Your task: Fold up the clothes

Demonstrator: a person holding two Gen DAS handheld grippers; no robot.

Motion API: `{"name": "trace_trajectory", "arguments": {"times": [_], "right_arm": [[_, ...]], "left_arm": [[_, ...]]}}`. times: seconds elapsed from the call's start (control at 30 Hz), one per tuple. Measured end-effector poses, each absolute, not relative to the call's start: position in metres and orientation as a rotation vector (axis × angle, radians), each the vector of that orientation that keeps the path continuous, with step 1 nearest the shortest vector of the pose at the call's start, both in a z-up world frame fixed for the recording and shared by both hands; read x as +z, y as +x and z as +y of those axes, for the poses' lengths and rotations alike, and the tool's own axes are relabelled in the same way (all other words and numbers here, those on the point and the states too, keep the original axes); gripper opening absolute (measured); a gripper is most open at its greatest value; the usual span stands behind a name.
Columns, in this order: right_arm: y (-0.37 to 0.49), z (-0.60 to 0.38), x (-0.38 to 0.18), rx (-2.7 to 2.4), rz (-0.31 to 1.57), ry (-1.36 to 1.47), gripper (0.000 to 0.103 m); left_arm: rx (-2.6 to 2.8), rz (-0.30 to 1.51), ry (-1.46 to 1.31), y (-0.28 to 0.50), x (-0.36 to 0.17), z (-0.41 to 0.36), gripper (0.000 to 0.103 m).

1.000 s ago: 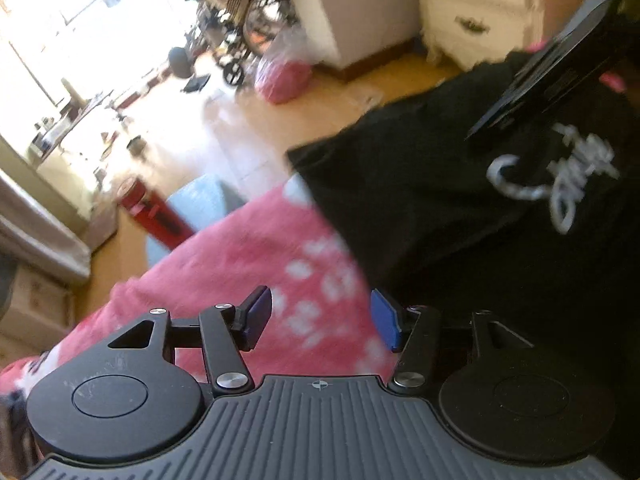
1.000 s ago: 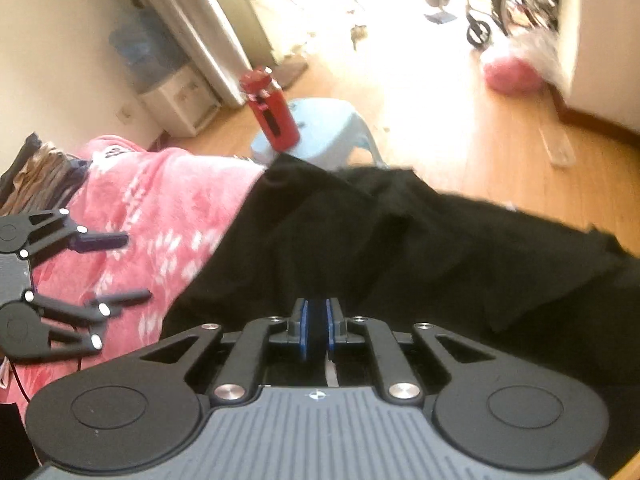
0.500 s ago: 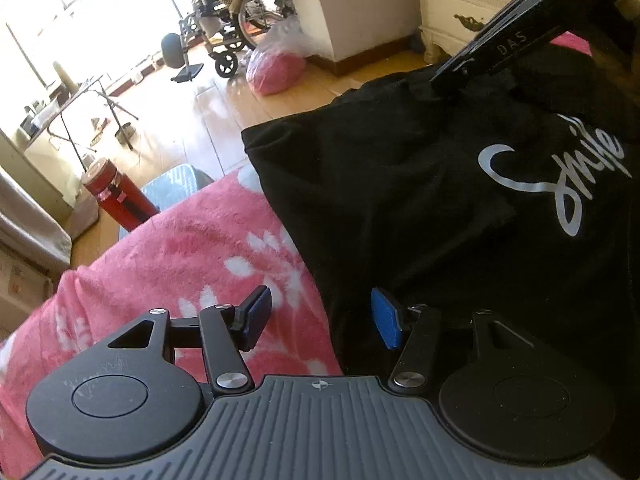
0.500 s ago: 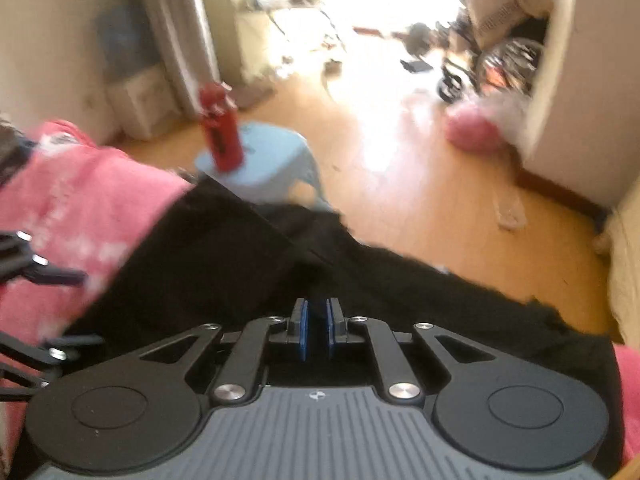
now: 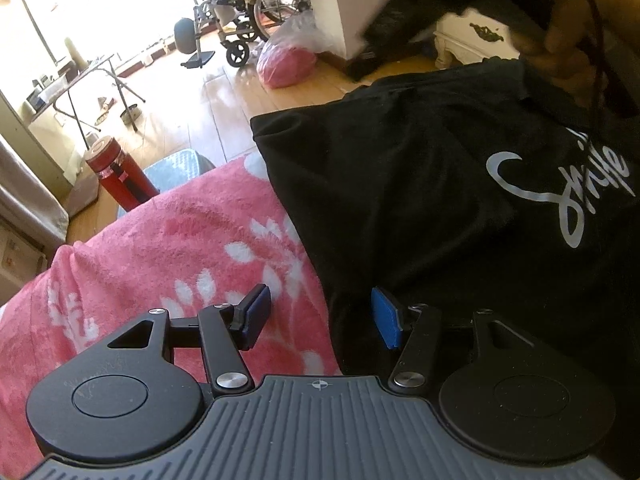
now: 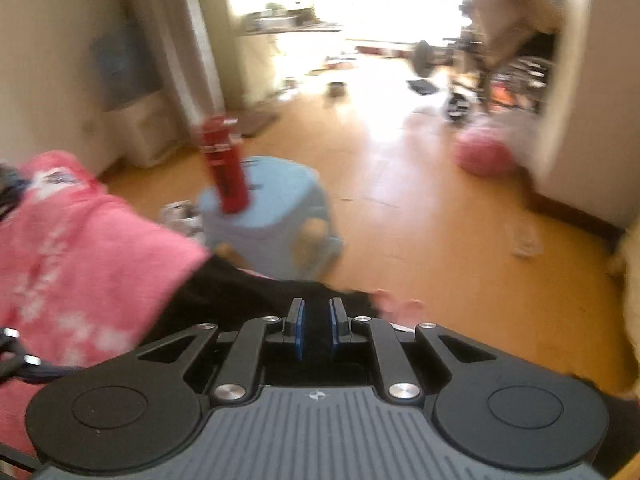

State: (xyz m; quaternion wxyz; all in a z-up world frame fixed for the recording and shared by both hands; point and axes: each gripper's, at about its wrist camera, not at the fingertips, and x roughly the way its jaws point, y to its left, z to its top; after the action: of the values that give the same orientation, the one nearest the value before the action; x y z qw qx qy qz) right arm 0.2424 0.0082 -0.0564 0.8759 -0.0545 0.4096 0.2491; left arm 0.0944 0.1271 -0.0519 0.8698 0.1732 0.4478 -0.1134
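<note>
A black T-shirt (image 5: 400,200) with white "Smile" lettering lies flat on a pink flowered blanket (image 5: 180,248). My left gripper (image 5: 320,314) is open and low over the shirt's near left edge, one pad over the blanket, the other over the black cloth. My right gripper (image 5: 364,56) shows as a dark blur above the shirt's far edge, with a hand (image 5: 568,32) behind it. In the right wrist view the right gripper (image 6: 317,328) has its pads a narrow gap apart, over the shirt's edge (image 6: 240,300). That view is blurred, and no cloth hangs from the pads.
A red bottle (image 5: 120,176) stands on a light blue stool (image 6: 268,216) just past the bed's edge. A pink bag (image 5: 286,64), a wheelchair (image 5: 248,12) and a white dresser (image 5: 472,40) stand around the wooden floor.
The right gripper carried the shirt's edge across, then rose away from it, and its pads parted slightly. The shirt now lies flatter. The left gripper stayed open at the near edge.
</note>
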Motion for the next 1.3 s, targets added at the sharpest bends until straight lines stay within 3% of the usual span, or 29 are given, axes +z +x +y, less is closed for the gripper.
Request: {"name": "trace_trajectory", "arguments": {"times": [0.03, 0.1, 0.33, 0.67, 0.77, 0.8, 0.83, 1.3], "right_arm": [[0.247, 0.015, -0.056, 0.536, 0.861, -0.107, 0.029], [0.259, 0.027, -0.058, 0.559, 0.879, -0.079, 0.035], [0.319, 0.027, -0.080, 0.630, 1.068, 0.185, 0.036], [0.322, 0.040, -0.078, 0.724, 1.097, 0.157, 0.036], [0.319, 0.041, -0.077, 0.719, 1.082, 0.146, 0.025], [0.318, 0.042, -0.077, 0.718, 1.077, 0.143, 0.011], [0.317, 0.042, -0.077, 0.716, 1.072, 0.139, 0.005], [0.316, 0.033, -0.080, 0.643, 1.024, 0.185, 0.001]], "left_arm": [[-0.237, 0.934, 0.364, 0.094, -0.052, 0.127, 0.056], [-0.236, 0.929, 0.366, 0.093, -0.053, 0.127, 0.056], [-0.244, 0.928, 0.355, 0.093, -0.053, 0.129, 0.056], [-0.259, 0.926, 0.349, 0.093, -0.054, 0.132, 0.057], [-0.259, 0.924, 0.351, 0.093, -0.054, 0.132, 0.057], [-0.259, 0.924, 0.351, 0.094, -0.054, 0.132, 0.057], [-0.258, 0.924, 0.352, 0.093, -0.054, 0.132, 0.057], [-0.256, 0.919, 0.361, 0.094, -0.055, 0.131, 0.057]]}}
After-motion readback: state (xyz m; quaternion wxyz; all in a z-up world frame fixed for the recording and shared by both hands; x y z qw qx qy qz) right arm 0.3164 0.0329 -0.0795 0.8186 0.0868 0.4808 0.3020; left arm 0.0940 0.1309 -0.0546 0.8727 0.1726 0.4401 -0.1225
